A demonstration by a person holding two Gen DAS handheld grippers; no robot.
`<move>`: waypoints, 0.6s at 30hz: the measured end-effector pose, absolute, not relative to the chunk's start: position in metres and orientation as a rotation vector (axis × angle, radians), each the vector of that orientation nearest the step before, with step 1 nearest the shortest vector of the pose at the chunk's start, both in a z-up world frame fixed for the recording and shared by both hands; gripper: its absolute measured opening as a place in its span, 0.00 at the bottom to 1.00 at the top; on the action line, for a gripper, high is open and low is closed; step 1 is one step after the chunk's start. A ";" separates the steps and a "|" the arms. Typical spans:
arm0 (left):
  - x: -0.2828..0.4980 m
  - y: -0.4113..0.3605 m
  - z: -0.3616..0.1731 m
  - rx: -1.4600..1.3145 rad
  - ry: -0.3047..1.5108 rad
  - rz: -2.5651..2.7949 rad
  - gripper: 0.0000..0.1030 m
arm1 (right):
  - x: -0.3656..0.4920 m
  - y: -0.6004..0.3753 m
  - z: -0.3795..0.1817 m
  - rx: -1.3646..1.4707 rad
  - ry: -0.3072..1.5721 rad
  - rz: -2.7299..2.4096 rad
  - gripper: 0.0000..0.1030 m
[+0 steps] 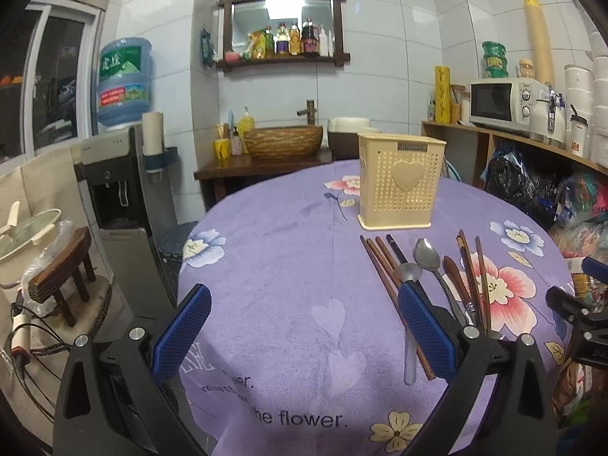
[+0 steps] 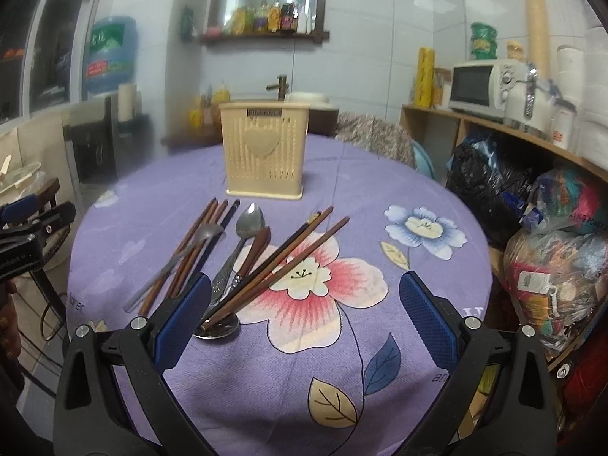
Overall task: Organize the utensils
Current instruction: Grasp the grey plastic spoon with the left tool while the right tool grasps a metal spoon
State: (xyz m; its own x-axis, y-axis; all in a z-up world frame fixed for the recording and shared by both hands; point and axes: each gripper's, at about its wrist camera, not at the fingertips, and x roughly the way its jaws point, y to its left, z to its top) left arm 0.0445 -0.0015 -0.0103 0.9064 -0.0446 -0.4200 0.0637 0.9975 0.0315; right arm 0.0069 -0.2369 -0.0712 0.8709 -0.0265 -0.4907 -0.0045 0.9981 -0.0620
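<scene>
A cream perforated utensil holder (image 1: 401, 180) (image 2: 263, 154) with a heart on its front stands upright on the purple flowered tablecloth (image 1: 288, 266) (image 2: 380, 228). In front of it lie brown chopsticks (image 1: 380, 262) (image 2: 292, 258), a metal spoon (image 1: 427, 256) (image 2: 249, 222), a smaller spoon with a pale handle (image 1: 408, 275) (image 2: 205, 233) and a brown wooden spoon (image 1: 454, 273) (image 2: 258, 245). My left gripper (image 1: 304, 326) is open above the cloth, its right finger over the chopsticks' near ends. My right gripper (image 2: 304, 315) is open too, its left finger beside the utensils' near ends.
A water dispenser (image 1: 121, 174) stands left of the table, and a wooden counter with a basin (image 1: 283, 140) behind it. On the right, a shelf holds a microwave (image 1: 501, 100) (image 2: 478, 85), with full bags (image 2: 551, 235) under it. A wooden stool (image 1: 64, 269) sits at left.
</scene>
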 end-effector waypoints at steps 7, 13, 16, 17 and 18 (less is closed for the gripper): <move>0.095 0.004 -0.005 0.039 0.535 -0.128 0.95 | 0.057 -0.262 -0.075 0.019 0.623 -0.004 0.95; 0.141 -0.012 -0.007 0.002 0.702 -0.249 0.77 | 0.086 -0.273 -0.069 0.065 0.669 0.004 0.95; 0.147 -0.033 -0.016 0.035 0.759 -0.298 0.66 | 0.088 -0.269 -0.070 0.055 0.668 0.005 0.95; 0.147 -0.042 -0.021 0.048 0.781 -0.328 0.63 | 0.088 -0.268 -0.071 0.053 0.668 0.005 0.95; 0.148 -0.050 -0.026 0.055 0.799 -0.351 0.59 | 0.087 -0.267 -0.072 0.052 0.671 0.005 0.95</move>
State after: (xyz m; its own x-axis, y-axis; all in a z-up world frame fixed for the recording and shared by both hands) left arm 0.1482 -0.0495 -0.0257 0.6430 -0.2877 -0.7098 0.3285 0.9408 -0.0837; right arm 0.0870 -0.2670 -0.0719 0.7834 0.0214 -0.6211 0.0123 0.9987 0.0499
